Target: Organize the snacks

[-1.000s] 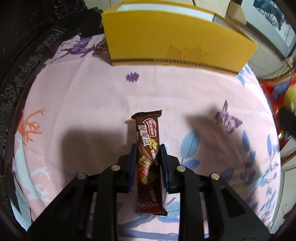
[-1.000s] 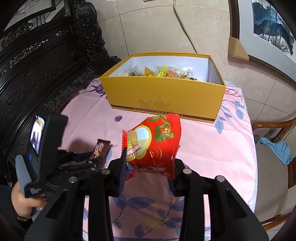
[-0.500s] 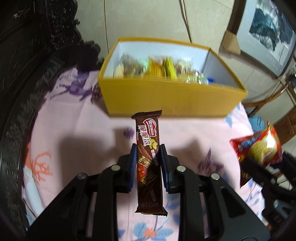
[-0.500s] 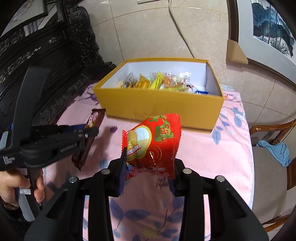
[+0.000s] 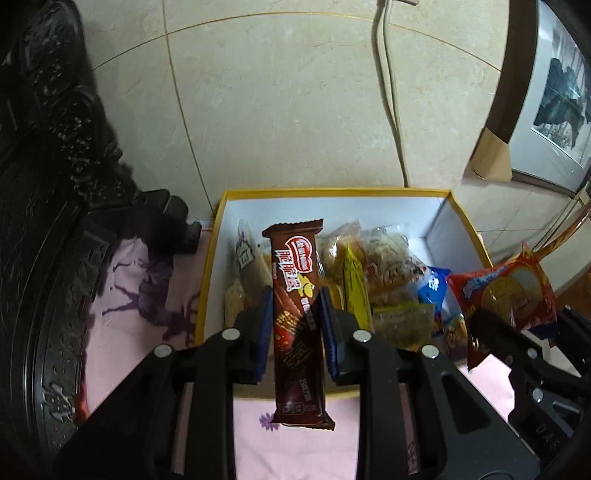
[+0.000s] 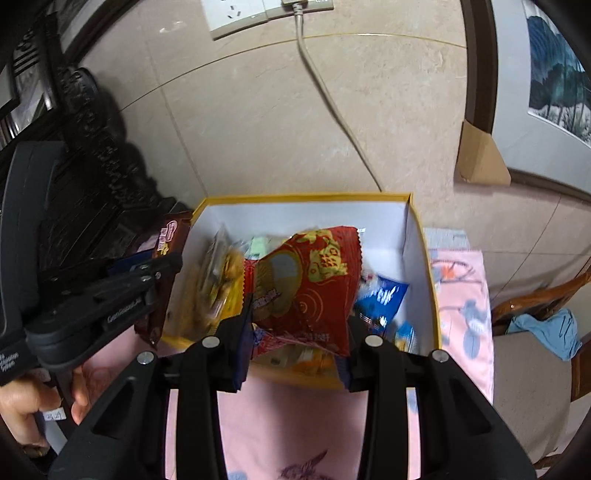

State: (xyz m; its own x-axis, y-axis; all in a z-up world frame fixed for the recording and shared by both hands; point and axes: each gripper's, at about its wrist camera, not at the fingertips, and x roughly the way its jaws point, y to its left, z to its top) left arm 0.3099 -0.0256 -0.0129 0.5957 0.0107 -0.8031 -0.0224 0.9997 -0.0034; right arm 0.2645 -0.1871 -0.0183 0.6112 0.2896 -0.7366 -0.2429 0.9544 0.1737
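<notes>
A: Now, item one: left gripper [image 5: 297,314], clenched on a brown chocolate wafer bar [image 5: 298,321], held lengthwise above the left half of the yellow box [image 5: 210,266]. Its near end hangs over the box's near wall.

B: Item two: right gripper [image 6: 295,332], clamped on a red snack bag [image 6: 306,284], poised over the middle of the same box [image 6: 424,258]. The bag covers much of what lies beneath.

A: Contents of the box: assorted wrapped snacks [image 5: 384,273], yellow, clear and blue packets. Printing mostly too blurred to read.

B: Agreed. The right wrist view alone shows a wall socket [image 6: 236,14] with a cable [image 6: 332,99] running down, a hand [image 6: 33,402] on the left tool's handle, and a chair with blue cloth [image 6: 546,332] at far right.

A: The left wrist view shows the red bag [image 5: 506,291] from its other face, round biscuit printed. The pink patterned tablecloth [image 5: 155,295] is cut off by the frame; dark carved furniture [image 5: 48,184] sits left, detail lost in shadow.
</notes>
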